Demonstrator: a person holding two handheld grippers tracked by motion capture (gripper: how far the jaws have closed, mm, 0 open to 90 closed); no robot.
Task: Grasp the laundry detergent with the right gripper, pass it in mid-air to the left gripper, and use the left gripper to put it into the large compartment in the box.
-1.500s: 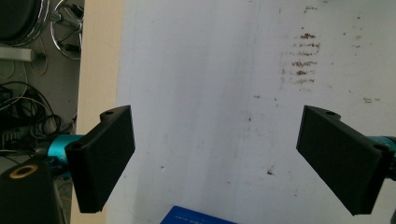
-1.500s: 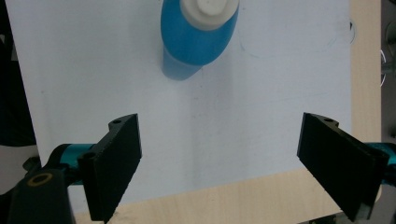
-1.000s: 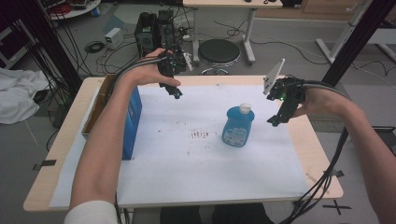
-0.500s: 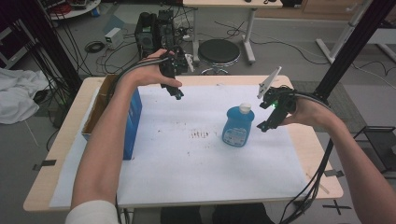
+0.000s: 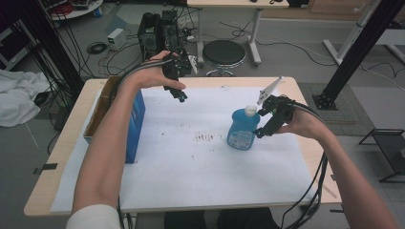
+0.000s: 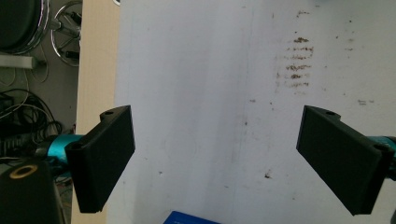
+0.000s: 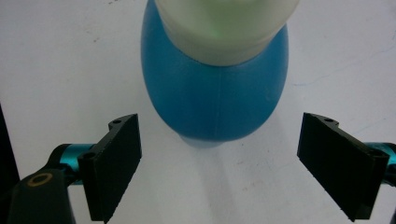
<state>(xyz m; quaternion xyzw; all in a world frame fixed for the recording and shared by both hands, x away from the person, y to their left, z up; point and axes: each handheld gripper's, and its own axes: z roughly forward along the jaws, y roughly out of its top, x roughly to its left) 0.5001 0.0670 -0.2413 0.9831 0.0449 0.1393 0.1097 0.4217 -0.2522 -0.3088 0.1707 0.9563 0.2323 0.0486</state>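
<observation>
Right gripper (image 7: 219, 168) is lining up on the blue bottle (image 7: 215, 93), jaws wide open w/ the bottle just ahead, centred between them, not touching. Next imo: push fwd, then squeeze the body. Left gripper (image 6: 215, 158) hangs spread open too, nothing between its jaws.

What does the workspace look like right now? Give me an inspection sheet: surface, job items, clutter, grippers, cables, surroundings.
Surface: wooden table under a white sheet with brown smudges near its middle.
Job's things: blue bottle with a pale cap, upright on the sheet, not gripped.
Clutter: blue box, open-topped, at the table's left edge.
Grippers: right gripper open, jaws either side of the bottle's near side, apart from it; left gripper open, held above bare sheet at the far edge.
Cables: black cable trails from the right gripper along the forearm and off the near edge; another runs along the left forearm.
Surroundings: round stool, black equipment with floor wiring, white cloth at left.
</observation>
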